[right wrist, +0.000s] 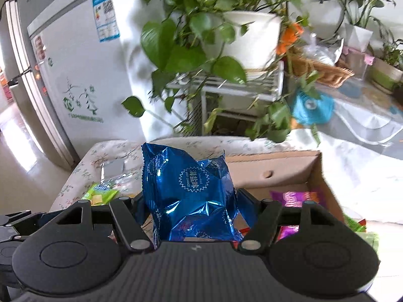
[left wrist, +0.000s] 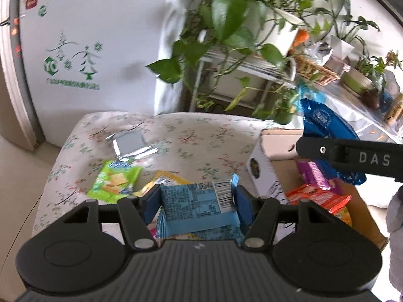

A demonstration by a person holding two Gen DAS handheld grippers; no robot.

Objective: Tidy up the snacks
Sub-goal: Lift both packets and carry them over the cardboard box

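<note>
My left gripper (left wrist: pixel 196 198) is shut on a light blue snack pack (left wrist: pixel 199 206), held above the floral table (left wrist: pixel 176 136). My right gripper (right wrist: pixel 191 201) is shut on a shiny dark blue snack bag (right wrist: pixel 189 191), held at the near left edge of the cardboard box (right wrist: pixel 277 166). In the left wrist view the same blue bag (left wrist: pixel 325 128) and the right gripper's finger (left wrist: pixel 352 157) hang over the box (left wrist: pixel 267 156). Purple (left wrist: pixel 314 176) and orange packs (left wrist: pixel 320 197) lie in the box. A green pack (left wrist: pixel 113 183), a yellow pack (left wrist: pixel 166 178) and a silver pack (left wrist: pixel 131 143) lie on the table.
A white fridge (left wrist: pixel 88 50) stands behind the table at left. Potted plants on a white rack (left wrist: pixel 239 37) hang over the table's far side. A wicker basket (left wrist: pixel 314 70) and more pots stand on a counter at right.
</note>
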